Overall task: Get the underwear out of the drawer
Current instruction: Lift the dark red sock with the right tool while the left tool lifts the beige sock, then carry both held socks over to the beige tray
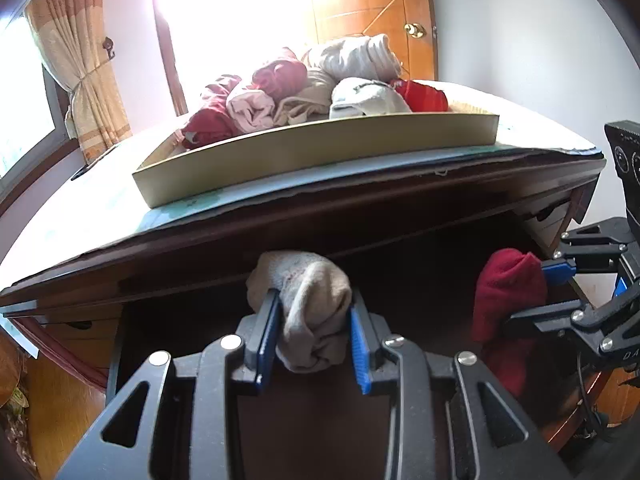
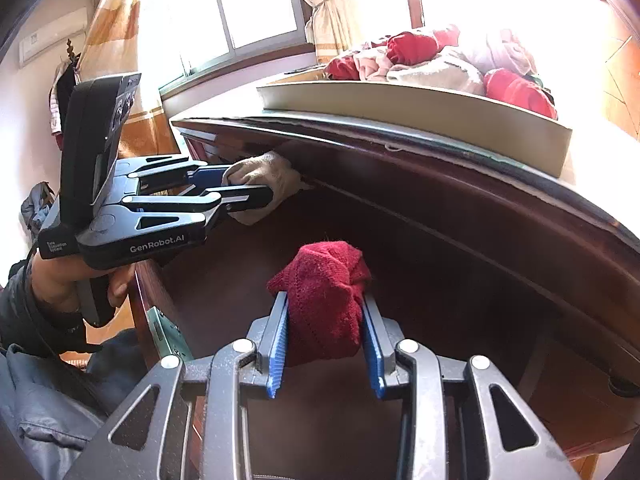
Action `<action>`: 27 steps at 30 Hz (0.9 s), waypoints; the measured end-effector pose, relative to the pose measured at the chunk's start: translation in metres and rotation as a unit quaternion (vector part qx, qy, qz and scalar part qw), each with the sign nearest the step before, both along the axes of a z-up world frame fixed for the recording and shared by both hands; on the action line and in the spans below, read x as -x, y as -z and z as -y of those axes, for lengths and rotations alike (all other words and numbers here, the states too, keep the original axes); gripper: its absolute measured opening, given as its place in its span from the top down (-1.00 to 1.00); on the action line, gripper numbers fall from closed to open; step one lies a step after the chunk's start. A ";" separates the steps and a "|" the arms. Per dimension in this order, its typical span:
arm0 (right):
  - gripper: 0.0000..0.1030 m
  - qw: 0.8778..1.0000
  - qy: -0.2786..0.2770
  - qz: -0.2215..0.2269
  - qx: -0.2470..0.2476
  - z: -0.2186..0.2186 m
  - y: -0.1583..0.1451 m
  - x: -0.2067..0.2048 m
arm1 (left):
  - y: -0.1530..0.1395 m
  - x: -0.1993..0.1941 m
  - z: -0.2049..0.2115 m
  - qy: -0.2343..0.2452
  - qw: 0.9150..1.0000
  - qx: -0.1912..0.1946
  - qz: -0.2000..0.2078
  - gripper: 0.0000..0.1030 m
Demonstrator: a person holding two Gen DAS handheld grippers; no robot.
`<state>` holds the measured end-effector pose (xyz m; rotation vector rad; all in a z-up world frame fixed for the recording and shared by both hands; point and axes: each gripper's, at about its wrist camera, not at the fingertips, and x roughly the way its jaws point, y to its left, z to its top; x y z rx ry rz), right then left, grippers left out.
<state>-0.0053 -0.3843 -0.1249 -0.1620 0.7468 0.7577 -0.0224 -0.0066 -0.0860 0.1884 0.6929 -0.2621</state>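
Note:
My left gripper [image 1: 313,316] is shut on a rolled beige underwear [image 1: 308,304], held just below the dark wooden table's front edge. The same gripper [image 2: 256,192] and beige roll [image 2: 266,180] show at the left of the right wrist view. My right gripper [image 2: 326,316] is shut on a rolled red underwear [image 2: 324,296]; it also shows at the right of the left wrist view as the gripper [image 1: 536,292] on the red roll [image 1: 506,292]. Both rolls hang over the dark open drawer [image 2: 440,288], whose inside is in shadow.
A shallow beige tray [image 1: 320,150] on the table top [image 1: 80,208] holds several rolled red, white and beige garments [image 1: 304,92]. A person's hand [image 2: 60,284] grips the left tool. Curtains [image 1: 76,52], a bright window and a wooden door [image 1: 376,4] lie behind.

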 end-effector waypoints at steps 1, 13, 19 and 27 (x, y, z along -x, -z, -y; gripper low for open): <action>0.31 1.000 0.001 0.002 -0.002 0.002 -0.001 0.000 | 0.000 0.000 0.000 0.000 1.000 0.001 0.002 0.41; 0.31 0.999 0.011 0.037 -0.015 0.003 -0.006 0.008 | -0.004 0.007 -0.004 -0.006 1.000 0.010 0.028 0.42; 0.31 0.999 0.014 0.046 -0.020 0.004 -0.008 0.008 | -0.005 0.011 -0.007 -0.007 0.999 0.015 0.043 0.42; 0.31 0.997 0.021 0.066 -0.027 0.007 -0.010 0.014 | -0.009 0.017 -0.011 -0.012 0.998 0.020 0.061 0.42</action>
